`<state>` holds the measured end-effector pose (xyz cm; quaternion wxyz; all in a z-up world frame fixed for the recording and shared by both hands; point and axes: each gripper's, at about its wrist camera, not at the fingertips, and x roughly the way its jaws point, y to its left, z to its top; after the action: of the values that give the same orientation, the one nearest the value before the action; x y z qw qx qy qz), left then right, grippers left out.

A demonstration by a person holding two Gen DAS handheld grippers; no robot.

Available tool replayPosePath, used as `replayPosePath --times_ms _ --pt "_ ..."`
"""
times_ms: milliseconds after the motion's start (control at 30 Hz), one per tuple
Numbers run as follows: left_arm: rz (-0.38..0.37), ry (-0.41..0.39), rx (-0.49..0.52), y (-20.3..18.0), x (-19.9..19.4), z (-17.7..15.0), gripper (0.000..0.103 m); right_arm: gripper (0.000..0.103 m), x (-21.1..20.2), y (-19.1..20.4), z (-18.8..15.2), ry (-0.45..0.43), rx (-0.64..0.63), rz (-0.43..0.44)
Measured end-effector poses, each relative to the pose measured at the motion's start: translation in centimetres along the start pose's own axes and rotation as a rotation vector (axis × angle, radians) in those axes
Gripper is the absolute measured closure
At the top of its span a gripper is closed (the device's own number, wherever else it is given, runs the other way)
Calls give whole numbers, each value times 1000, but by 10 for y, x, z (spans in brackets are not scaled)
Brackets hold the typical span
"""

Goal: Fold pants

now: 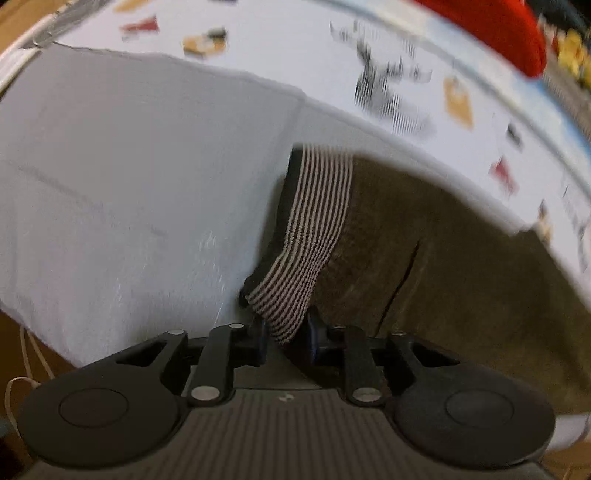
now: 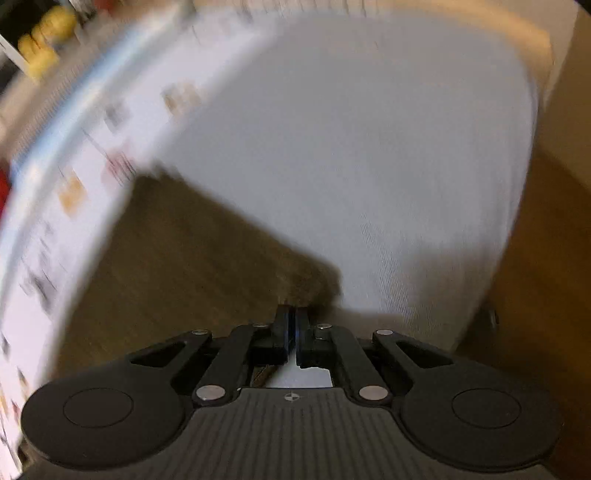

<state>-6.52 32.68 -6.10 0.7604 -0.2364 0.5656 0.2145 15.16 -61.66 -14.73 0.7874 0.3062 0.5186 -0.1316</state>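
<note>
**Both grippers pinching the brown pants over a white sheet**

Left wrist view: the left gripper (image 1: 287, 334) has its fingers closed on the striped cuff (image 1: 314, 229) of the brown pants (image 1: 461, 280). The cuff is black-and-white ribbed and comes straight up out of the jaws, with the brown fabric spreading off to the right. Everything sits on a white sheet (image 1: 129, 177), and past that there's a printed cloth (image 1: 369, 66) with little colored pictures on it. A red thing (image 1: 498, 26) shows at the top right, too blurry to tell what it is.

Right wrist view is pretty smeared. The right gripper (image 2: 294, 325) has its jaws pressed nearly together, and a corner of the pants (image 2: 192, 258) reaches right to the fingertips, so it looks clamped on the edge. White sheet (image 2: 369, 147) fills the right side, printed cloth (image 2: 74, 177) runs along the left, some yellow blobs (image 2: 44, 40) up in the corner.
</note>
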Motion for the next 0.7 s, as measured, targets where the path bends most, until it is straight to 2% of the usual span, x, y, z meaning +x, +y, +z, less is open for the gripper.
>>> replayPosePath --times_ms 33,100,167,233,333,400,467,500,567,633,700 --pt "18 -4 10 -1 0 1 60 95 1 -1 0 0 -4 -5" --pt "37 -60 -6 1 -11 3 52 93 -10 1 3 -50 -8 3" --pt "33 -150 -28 1 -28 5 52 92 -28 4 3 -136 -29 -9" --pt "45 -245 22 -10 -41 4 54 88 -40 10 5 -210 -59 -1" --pt "-11 -303 122 -32 -48 5 56 88 -46 16 6 -271 -132 94" --pt "-74 -278 172 -45 -44 5 56 88 -31 22 8 -226 -182 88" --pt "-111 -198 214 -54 -28 5 56 89 2 18 8 -80 -186 -35" --pt "-96 -130 239 -59 -15 4 56 90 11 13 7 -44 -168 -66" --pt "15 13 310 -67 14 -3 58 90 4 16 13 -76 -133 -71" --pt "36 10 349 -75 13 -4 60 86 -12 30 14 -155 -127 -97" --pt "-3 -47 290 -73 0 1 60 85 -29 48 11 -225 -140 2"
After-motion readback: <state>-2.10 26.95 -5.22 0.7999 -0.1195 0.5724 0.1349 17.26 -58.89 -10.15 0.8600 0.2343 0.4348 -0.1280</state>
